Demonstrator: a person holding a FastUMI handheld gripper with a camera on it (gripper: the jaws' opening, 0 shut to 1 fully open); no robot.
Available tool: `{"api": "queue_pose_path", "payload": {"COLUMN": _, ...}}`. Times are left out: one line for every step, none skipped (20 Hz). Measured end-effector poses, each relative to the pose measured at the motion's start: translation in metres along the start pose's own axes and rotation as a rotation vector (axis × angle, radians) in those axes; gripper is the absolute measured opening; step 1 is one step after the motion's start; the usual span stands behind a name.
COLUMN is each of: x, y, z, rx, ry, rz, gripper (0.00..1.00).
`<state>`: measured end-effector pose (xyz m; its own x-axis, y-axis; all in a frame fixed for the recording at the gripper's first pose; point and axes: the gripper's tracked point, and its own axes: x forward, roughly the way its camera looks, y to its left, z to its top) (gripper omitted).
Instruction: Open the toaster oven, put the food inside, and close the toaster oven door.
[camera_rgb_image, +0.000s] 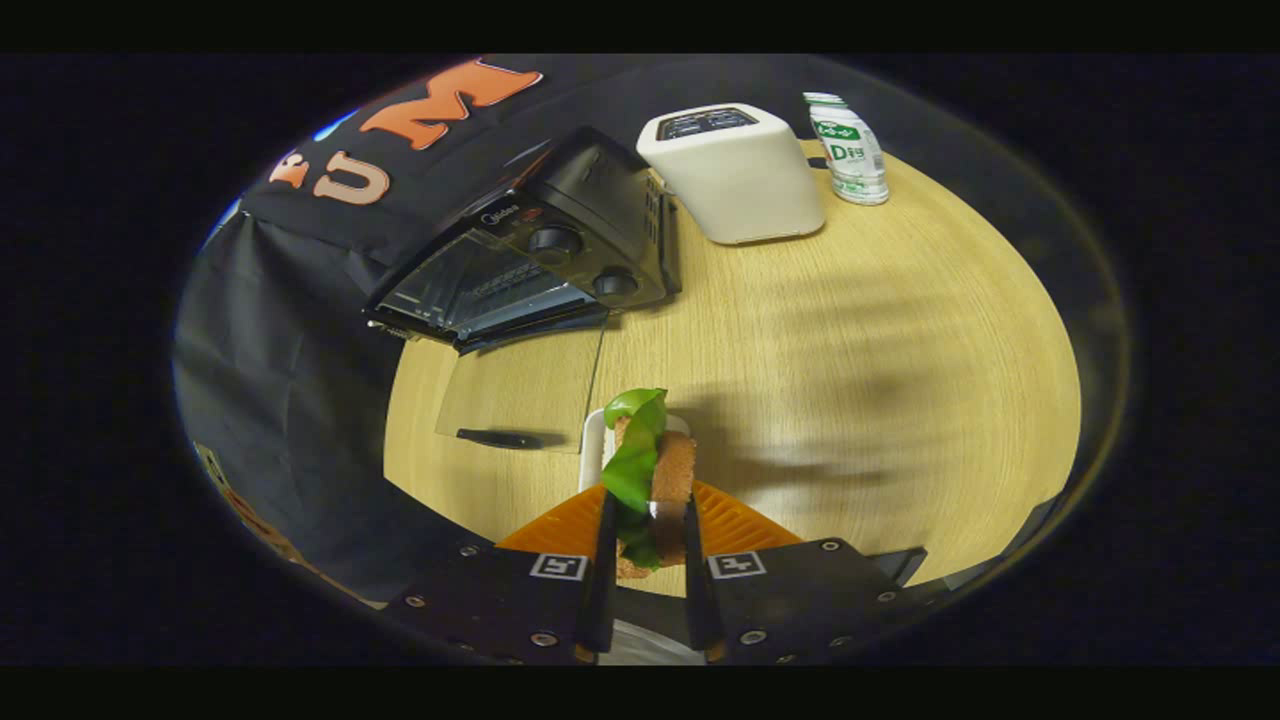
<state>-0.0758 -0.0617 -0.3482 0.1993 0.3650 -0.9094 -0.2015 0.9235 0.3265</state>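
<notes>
The gripper (648, 520) is closed on the sandwich (655, 478), holding it upright above the white plate (594, 440) for carrying. The toaster oven (530, 262) stands at about eleven o'clock beyond the fingers, its glass door (520, 390) already lying open to receive the food.

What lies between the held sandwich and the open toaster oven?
In the gripper view, the oven's lowered glass door and bare table lie between sandwich and toaster oven.
</notes>
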Motion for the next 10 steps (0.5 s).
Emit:
{"api": "queue_pose_path", "payload": {"x": -0.004, "y": 0.001, "z": 0.002, "rx": 0.001, "ry": -0.011, "rz": -0.004, "gripper": 0.29}}
{"api": "queue_pose_path", "payload": {"x": -0.009, "y": 0.002, "z": 0.006, "rx": 0.012, "ry": -0.029, "rz": -0.003, "gripper": 0.29}}
{"api": "queue_pose_path", "payload": {"x": -0.015, "y": 0.003, "z": 0.012, "rx": 0.029, "ry": -0.055, "rz": 0.000, "gripper": 0.29}}
{"api": "queue_pose_path", "payload": {"x": -0.022, "y": 0.005, "z": 0.017, "rx": 0.044, "ry": -0.075, "rz": 0.005, "gripper": 0.29}}
{"api": "queue_pose_path", "payload": {"x": -0.029, "y": 0.007, "z": 0.023, "rx": 0.058, "ry": -0.101, "rz": 0.007, "gripper": 0.29}}
{"api": "queue_pose_path", "payload": {"x": -0.035, "y": 0.009, "z": 0.030, "rx": 0.069, "ry": -0.132, "rz": 0.008, "gripper": 0.29}}
{"api": "queue_pose_path", "payload": {"x": -0.041, "y": 0.012, "z": 0.035, "rx": 0.083, "ry": -0.159, "rz": 0.011, "gripper": 0.29}}
{"api": "queue_pose_path", "payload": {"x": -0.048, "y": 0.016, "z": 0.042, "rx": 0.104, "ry": -0.190, "rz": 0.018, "gripper": 0.29}}
{"api": "queue_pose_path", "payload": {"x": -0.053, "y": 0.022, "z": 0.048, "rx": 0.128, "ry": -0.221, "rz": 0.029, "gripper": 0.29}}
{"api": "queue_pose_path", "payload": {"x": -0.057, "y": 0.029, "z": 0.054, "rx": 0.151, "ry": -0.254, "rz": 0.046, "gripper": 0.29}}
